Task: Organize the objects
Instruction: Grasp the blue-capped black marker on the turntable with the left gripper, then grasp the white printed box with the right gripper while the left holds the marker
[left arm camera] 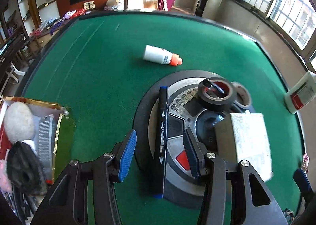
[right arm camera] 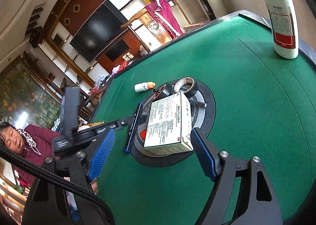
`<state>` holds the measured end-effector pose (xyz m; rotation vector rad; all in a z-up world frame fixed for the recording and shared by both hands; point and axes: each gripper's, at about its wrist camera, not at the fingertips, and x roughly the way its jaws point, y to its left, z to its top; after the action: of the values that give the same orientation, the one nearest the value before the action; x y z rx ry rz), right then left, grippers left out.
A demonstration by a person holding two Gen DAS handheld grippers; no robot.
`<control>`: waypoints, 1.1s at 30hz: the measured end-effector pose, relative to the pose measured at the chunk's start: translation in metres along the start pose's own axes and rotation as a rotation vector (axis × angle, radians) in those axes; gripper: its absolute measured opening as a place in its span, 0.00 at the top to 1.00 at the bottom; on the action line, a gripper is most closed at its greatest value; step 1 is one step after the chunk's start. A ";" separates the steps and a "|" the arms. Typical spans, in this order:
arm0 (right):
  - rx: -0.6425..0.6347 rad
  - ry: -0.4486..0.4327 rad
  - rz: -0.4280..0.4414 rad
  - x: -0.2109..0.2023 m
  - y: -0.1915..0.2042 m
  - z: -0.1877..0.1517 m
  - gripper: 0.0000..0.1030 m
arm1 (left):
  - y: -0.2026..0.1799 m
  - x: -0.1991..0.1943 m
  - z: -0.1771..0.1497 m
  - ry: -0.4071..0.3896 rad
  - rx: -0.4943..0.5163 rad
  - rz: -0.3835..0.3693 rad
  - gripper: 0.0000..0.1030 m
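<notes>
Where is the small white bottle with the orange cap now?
The small white bottle with the orange cap lies on its side on the green felt table, beyond the round centre console.

Left wrist view: steep downward look, close above the table (left arm camera: 98, 71), facing the far edge and windows; marker (left arm camera: 162, 142) centred between its fingers.
Right wrist view: shallower, rolled tilt, near the table (right arm camera: 246, 106), facing a wall screen.
Shared: round hub (left arm camera: 183, 126) (right arm camera: 205, 110), box (left arm camera: 248, 142) (right arm camera: 167, 124), tape rolls, small bottle (left arm camera: 158, 55) (right arm camera: 143, 86).
</notes>
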<state>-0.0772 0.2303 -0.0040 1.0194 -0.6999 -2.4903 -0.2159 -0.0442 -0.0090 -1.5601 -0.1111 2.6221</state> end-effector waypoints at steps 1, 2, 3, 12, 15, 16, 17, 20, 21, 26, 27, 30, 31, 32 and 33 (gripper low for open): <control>-0.002 0.002 -0.004 0.000 0.000 -0.001 0.23 | -0.001 0.004 0.000 0.003 0.007 0.004 0.58; -0.003 0.003 -0.006 0.001 0.000 -0.001 0.23 | -0.002 0.006 0.000 0.003 0.013 0.011 0.58; -0.004 0.004 -0.009 0.001 0.000 -0.001 0.23 | -0.003 0.008 -0.003 0.002 0.019 0.014 0.58; -0.023 0.003 -0.068 0.008 -0.005 -0.001 0.23 | 0.018 -0.012 -0.058 -0.032 0.020 0.003 0.89; -0.076 0.029 -0.128 0.020 -0.001 -0.005 0.22 | 0.024 -0.028 -0.090 -0.037 0.028 -0.016 0.89; -0.098 0.039 -0.146 0.025 0.002 -0.007 0.22 | 0.027 -0.035 -0.102 -0.042 0.026 -0.027 0.89; -0.134 0.050 -0.182 0.033 0.007 -0.010 0.22 | 0.029 -0.038 -0.108 -0.048 0.028 -0.032 0.89; -0.206 0.048 -0.267 0.047 0.020 -0.012 0.22 | 0.034 -0.046 -0.123 -0.078 0.036 -0.020 0.89; -0.215 0.046 -0.287 0.052 0.022 -0.011 0.22 | 0.034 -0.046 -0.124 -0.084 0.041 -0.019 0.89; -0.276 0.061 -0.432 0.078 0.033 -0.004 0.21 | 0.033 -0.043 -0.115 -0.091 0.040 -0.039 0.89; -0.290 0.067 -0.454 0.083 0.034 -0.003 0.21 | 0.036 -0.044 -0.116 -0.090 0.023 -0.056 0.89; -0.312 0.054 -0.466 0.088 0.037 -0.001 0.21 | 0.038 -0.041 -0.112 -0.091 0.025 -0.063 0.89; -0.322 0.051 -0.470 0.088 0.039 -0.001 0.21 | 0.038 -0.041 -0.112 -0.092 0.026 -0.062 0.89; -0.339 0.057 -0.472 0.089 0.041 -0.002 0.21 | 0.036 -0.040 -0.111 -0.093 0.032 -0.057 0.89; -0.349 0.060 -0.471 0.089 0.044 -0.004 0.21 | 0.035 -0.040 -0.111 -0.095 0.040 -0.050 0.89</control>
<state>-0.1284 0.1494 -0.0308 1.2216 0.0114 -2.8143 -0.1007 -0.0815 -0.0306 -1.4019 -0.1023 2.6432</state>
